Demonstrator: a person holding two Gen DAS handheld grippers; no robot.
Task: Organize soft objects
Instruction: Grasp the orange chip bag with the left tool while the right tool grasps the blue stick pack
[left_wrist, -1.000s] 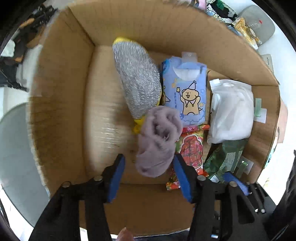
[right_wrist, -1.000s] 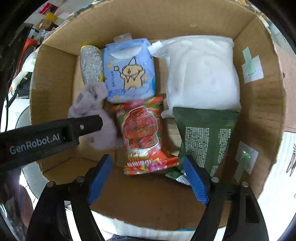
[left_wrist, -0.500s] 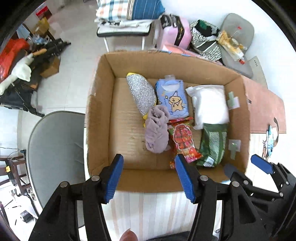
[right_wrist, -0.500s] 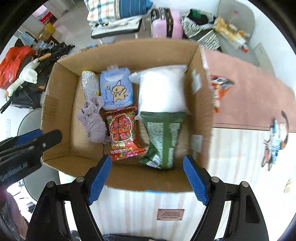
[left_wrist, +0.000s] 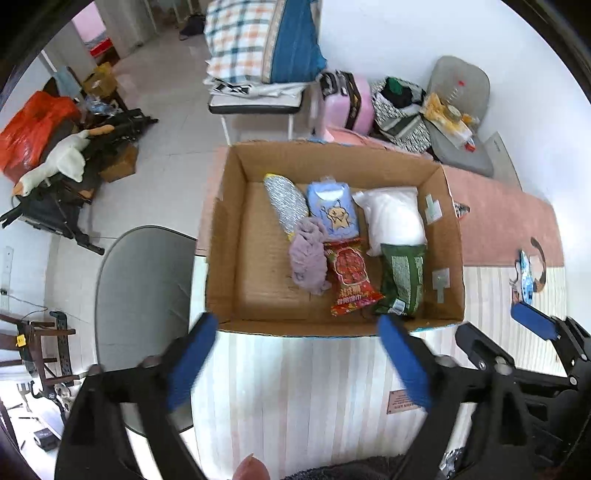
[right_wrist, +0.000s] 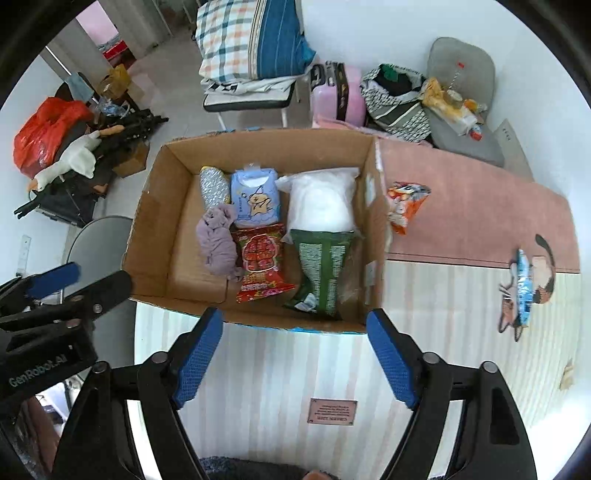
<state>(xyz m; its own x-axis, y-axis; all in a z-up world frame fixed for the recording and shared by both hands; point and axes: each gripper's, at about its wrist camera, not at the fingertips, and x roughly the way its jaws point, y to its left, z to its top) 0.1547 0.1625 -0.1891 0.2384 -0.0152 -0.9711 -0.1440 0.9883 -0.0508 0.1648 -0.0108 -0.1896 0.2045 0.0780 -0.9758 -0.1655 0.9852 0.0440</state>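
An open cardboard box (left_wrist: 221, 258) (right_wrist: 147, 236) stands on the table. It holds a purple cloth (left_wrist: 308, 254) (right_wrist: 218, 243), a silver scrubber (left_wrist: 286, 203), a blue tissue pack (left_wrist: 332, 210), a white bag (left_wrist: 395, 218), a red snack pack (left_wrist: 351, 273) and a green pack (left_wrist: 402, 277). My left gripper (left_wrist: 295, 362) is open and empty, high above the box's near edge. My right gripper (right_wrist: 295, 354) is open and empty beside it. An orange snack pack (right_wrist: 404, 205) and a blue pack (right_wrist: 522, 286) lie on the table right of the box.
The table has a pink mat (right_wrist: 472, 218) and a striped cloth (right_wrist: 295, 369). A grey chair (left_wrist: 144, 295) stands left of the table. Behind are a pink suitcase (left_wrist: 351, 99), bags, a stool with folded bedding (left_wrist: 266, 48) and a plush goose (left_wrist: 62, 162).
Both grippers have risen up and back out of the box, which now looks much smaller. The purple cloth stays in the box where the left gripper left it.
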